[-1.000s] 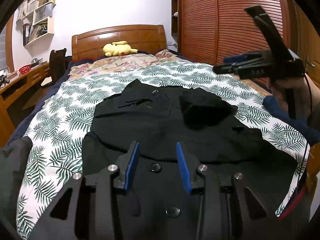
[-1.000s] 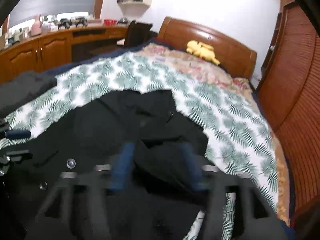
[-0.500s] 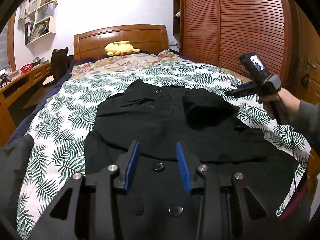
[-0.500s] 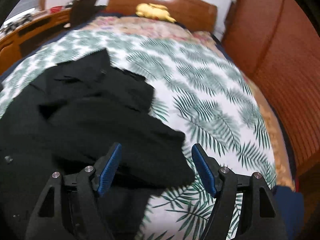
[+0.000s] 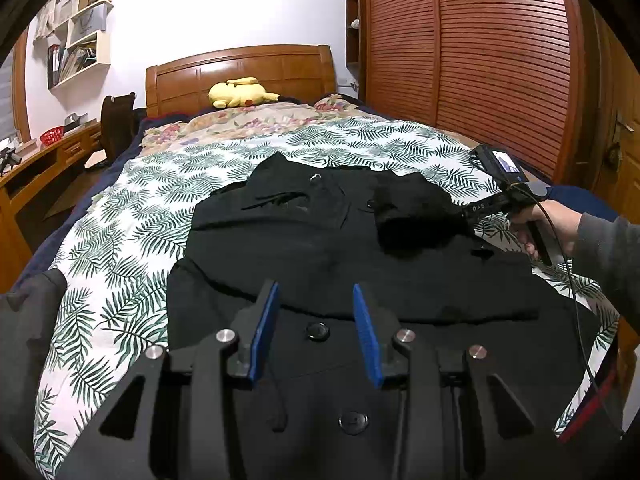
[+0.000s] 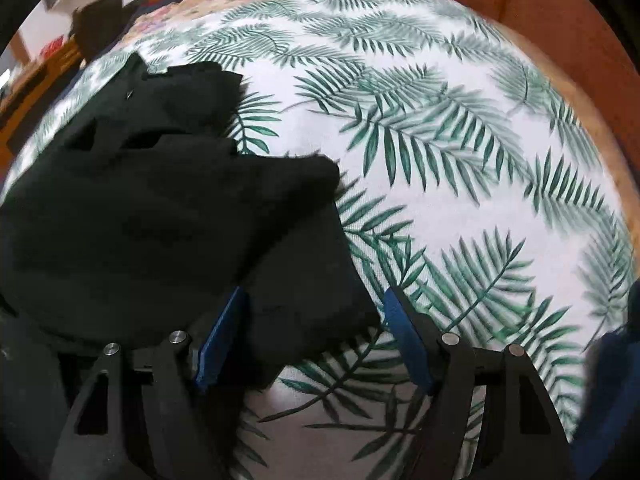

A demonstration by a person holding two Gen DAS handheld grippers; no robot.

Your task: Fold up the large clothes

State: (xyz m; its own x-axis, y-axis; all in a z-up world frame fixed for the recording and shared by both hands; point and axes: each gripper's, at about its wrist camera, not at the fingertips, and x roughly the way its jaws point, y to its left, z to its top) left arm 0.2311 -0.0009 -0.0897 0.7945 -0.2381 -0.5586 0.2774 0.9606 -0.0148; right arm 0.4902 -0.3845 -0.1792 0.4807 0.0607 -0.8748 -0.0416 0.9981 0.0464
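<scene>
Black coat (image 5: 320,248) covers the bed (image 5: 120,240); left gripper (image 5: 314,328) half-spread, right gripper (image 6: 312,336) wide, both empty.

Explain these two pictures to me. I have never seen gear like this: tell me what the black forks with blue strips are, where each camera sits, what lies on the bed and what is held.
No robot here: a person holds a pair of hand-held tongs in each hand, and a camera on each looks out along its two blue-padded fingers.

The left view shows the left tongs open over a black coat spread on the leaf-print bedspread. At its right edge you see the person's hand carrying the right tongs.

The right view looks down from the right tongs: open, a black flap of the coat between the pads, nothing gripped.
</scene>
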